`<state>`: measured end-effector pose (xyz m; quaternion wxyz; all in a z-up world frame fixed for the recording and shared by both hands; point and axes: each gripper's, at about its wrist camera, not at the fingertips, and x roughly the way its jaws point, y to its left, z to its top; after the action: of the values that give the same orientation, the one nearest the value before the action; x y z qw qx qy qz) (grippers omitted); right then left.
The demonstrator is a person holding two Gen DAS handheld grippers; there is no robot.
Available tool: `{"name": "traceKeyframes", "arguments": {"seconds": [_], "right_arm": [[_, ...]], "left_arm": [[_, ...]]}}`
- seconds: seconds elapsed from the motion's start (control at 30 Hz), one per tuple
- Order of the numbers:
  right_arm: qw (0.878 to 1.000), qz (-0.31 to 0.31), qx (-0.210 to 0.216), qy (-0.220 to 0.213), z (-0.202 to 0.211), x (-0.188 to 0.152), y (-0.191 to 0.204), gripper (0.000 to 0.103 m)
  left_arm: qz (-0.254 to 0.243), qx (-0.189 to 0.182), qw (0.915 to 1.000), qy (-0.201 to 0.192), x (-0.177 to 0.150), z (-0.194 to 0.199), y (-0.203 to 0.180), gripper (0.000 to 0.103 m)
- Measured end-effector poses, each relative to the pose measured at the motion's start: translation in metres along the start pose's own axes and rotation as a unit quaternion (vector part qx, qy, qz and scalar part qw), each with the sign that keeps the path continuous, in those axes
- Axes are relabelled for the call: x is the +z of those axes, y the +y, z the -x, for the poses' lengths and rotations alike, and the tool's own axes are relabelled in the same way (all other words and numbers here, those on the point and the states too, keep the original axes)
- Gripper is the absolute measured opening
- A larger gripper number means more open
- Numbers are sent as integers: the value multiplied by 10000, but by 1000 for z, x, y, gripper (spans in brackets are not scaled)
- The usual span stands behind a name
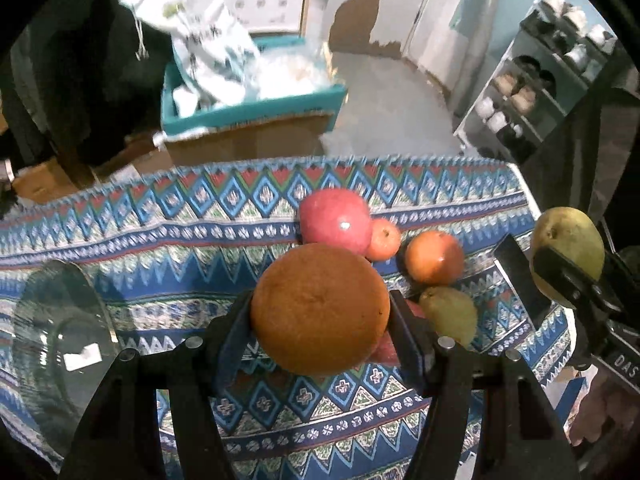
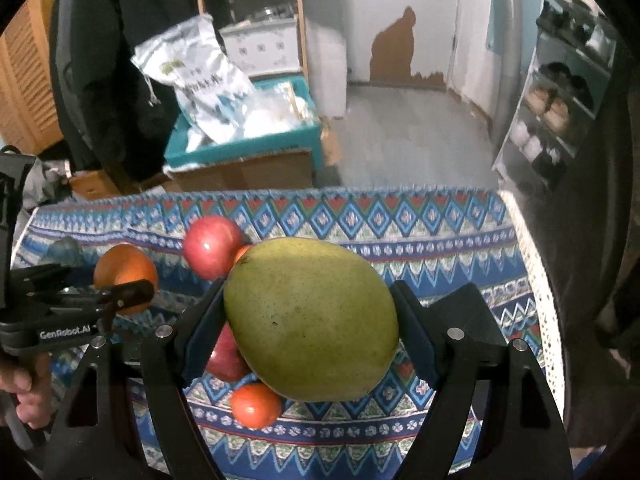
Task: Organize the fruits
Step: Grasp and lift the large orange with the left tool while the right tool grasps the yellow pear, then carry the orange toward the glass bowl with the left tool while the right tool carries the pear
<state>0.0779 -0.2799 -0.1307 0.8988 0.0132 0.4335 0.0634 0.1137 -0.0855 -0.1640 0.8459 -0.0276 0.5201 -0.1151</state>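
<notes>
Both grippers were loaded at this point: the left gripper [image 1: 320, 312] had its fingers clamped on a big orange [image 1: 320, 308], and the right gripper [image 2: 312, 320] was squeezing a green mango [image 2: 312, 318] across its middle, both fruits lifted clear of the patterned tablecloth [image 1: 160, 248]. My guess is the glass bowl [image 1: 60, 340] off to the left was the drop spot, so the orange wanted to go over there level and get lowered right into the bowl before letting go, since glass plus a heavy round fruit isn't a combo you want to drop from height. The mango looked fat for those jaws, so I'd have kept the squeeze steady and not tilted it. Loose fruit was sitting in a cluster underneath: a red apple [image 1: 336, 220] touching a small tangerine [image 1: 384, 239], another orange fruit [image 1: 434, 258] nearby and a green pear [image 1: 450, 314] just beside the left fingers. The two grippers were close together, so bumping each other or knocking the pile was the main risk.
</notes>
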Motion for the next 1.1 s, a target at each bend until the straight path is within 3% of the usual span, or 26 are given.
{"name": "traceKeyframes", "arguments": {"seconds": [0.63,1.1], "right_arm": [[9957,82,260,-885,89,23,31,80],[9893,325,572,-1301,130,32,65,80]], "left_arm": [[-217,-110,9912,-1305,-3,126,11,67],[-317,-157,9843,-1729,-17,174,26,67]]}}
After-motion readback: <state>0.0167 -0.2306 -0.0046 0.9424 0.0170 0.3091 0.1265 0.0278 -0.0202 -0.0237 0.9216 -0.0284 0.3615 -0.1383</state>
